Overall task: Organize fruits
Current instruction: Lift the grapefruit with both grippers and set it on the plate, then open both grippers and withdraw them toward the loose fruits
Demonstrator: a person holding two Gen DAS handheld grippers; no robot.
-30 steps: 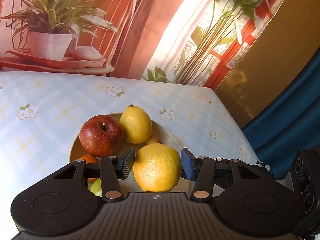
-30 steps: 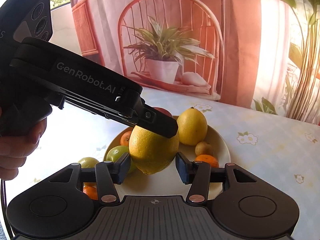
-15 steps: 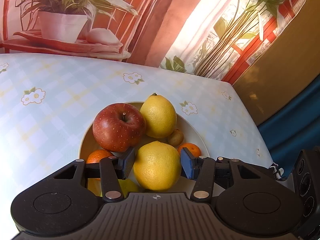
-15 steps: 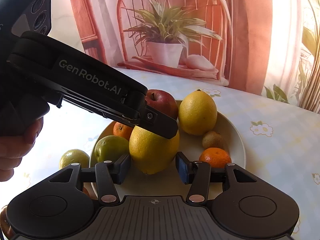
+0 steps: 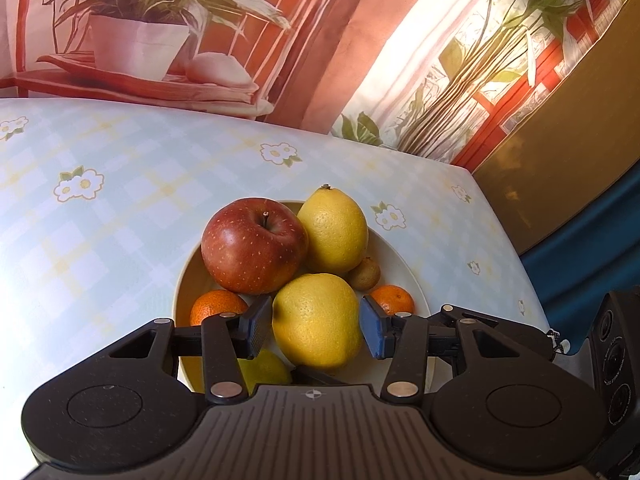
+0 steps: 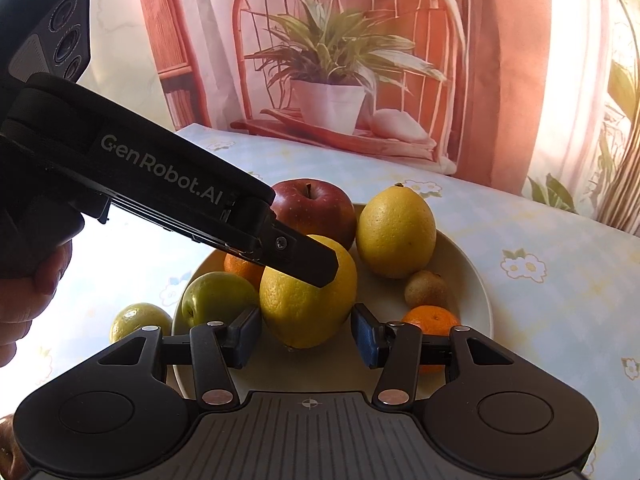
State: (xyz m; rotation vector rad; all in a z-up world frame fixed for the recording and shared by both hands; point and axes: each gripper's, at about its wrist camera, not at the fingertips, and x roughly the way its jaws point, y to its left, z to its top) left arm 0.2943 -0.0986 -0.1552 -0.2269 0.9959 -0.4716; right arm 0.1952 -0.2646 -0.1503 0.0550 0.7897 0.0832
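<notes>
Yellow lemon [image 5: 318, 320] sits between the left gripper [image 5: 316, 330]'s parted jaws, both pads apart from it

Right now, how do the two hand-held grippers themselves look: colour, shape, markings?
The black plastic left gripper and black plastic right gripper look alike: round-cornered bodies, ribbed grey centre plate with a small crosshair mark, silver rivets, and blue rubber pads. Seen from the right wrist, the left gripper's side reads "GenRobot.AI" in grey letters.

I see a cream plate [image 6: 476, 280] with a large yellow lemon [image 6: 308, 292] at its front, red apple [image 6: 316, 208] and second lemon [image 6: 396, 232] behind, kiwi [image 6: 426, 289], two mandarins, green apple [image 6: 216, 298], a lime [image 6: 138, 320] just off the plate
</notes>
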